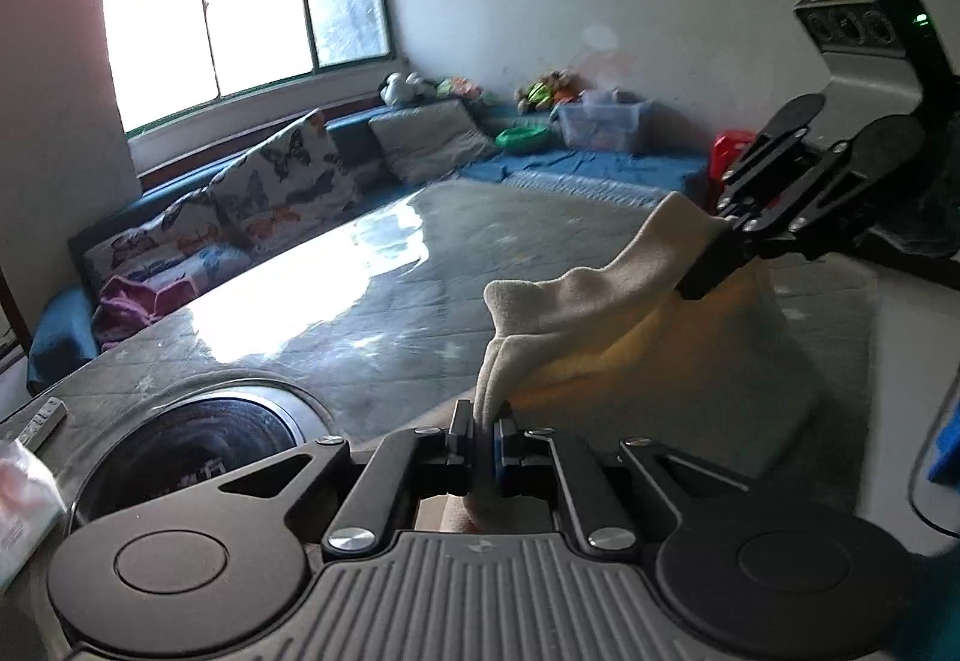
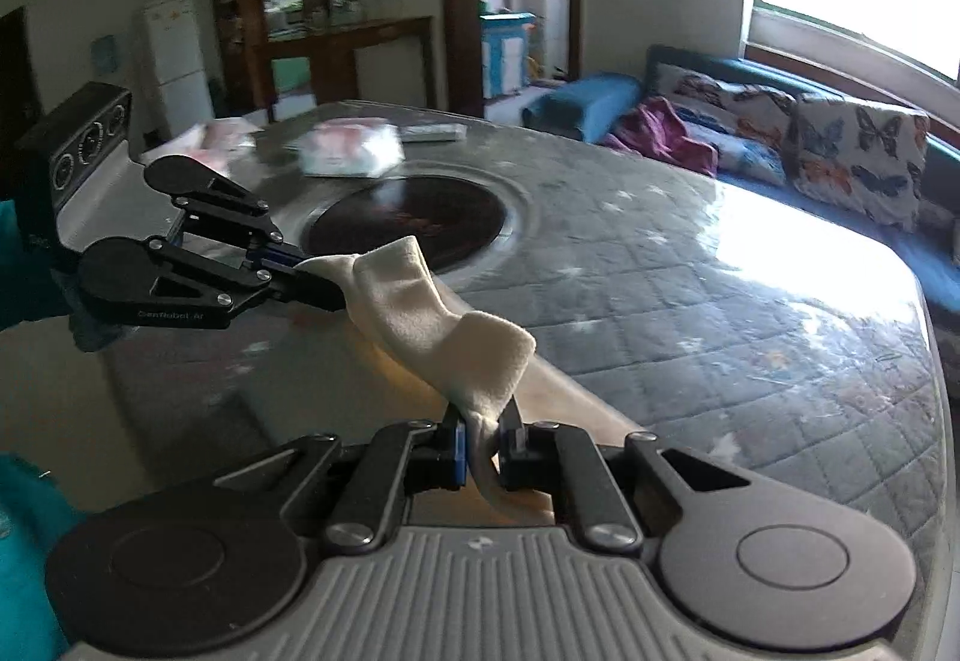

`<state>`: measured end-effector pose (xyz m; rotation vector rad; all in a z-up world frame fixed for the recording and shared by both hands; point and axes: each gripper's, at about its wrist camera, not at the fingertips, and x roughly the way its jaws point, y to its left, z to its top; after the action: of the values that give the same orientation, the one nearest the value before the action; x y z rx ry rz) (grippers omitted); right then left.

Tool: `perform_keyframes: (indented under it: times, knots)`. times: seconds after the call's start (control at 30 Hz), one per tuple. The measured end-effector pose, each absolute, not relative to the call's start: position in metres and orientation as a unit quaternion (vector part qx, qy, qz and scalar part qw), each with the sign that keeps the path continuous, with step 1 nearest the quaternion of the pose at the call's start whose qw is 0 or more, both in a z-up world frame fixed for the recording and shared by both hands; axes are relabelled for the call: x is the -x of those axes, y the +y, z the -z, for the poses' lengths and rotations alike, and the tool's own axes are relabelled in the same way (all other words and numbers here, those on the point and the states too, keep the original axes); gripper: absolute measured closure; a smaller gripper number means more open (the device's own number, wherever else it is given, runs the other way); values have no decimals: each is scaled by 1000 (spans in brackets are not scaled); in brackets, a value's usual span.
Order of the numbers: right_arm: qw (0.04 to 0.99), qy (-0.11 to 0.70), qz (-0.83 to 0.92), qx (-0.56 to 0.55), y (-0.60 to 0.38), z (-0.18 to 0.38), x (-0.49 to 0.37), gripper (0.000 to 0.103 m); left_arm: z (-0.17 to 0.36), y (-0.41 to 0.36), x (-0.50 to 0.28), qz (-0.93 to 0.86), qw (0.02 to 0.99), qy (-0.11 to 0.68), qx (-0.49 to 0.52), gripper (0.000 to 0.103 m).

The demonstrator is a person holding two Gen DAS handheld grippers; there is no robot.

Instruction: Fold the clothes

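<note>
Cloth: cream, lifted above the worktop, stretched between 2 grippers. Left gripper: jaws clamped on 1 end. Right gripper: jaws clamped on the other end.

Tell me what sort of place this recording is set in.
Most likely a lived-in home living and dining room. A blue sofa with butterfly-print cushions runs under the window, a white fridge stands by a wooden cabinet, and the table has a built-in round cooktop.
</note>
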<state>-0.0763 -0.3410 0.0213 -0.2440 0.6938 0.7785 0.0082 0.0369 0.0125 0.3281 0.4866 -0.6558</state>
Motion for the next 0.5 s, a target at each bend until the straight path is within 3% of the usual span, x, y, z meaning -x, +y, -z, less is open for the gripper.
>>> perform_keyframes:
  times: [0.3,0.5]
  knots:
    - [872,369,-312,79,-330,47,8,93,32,13,-74,270,903,295,-155,96]
    - [875,375,-294,82,-332,53,5,80,34,13,-79,261,904,302,-154,95]
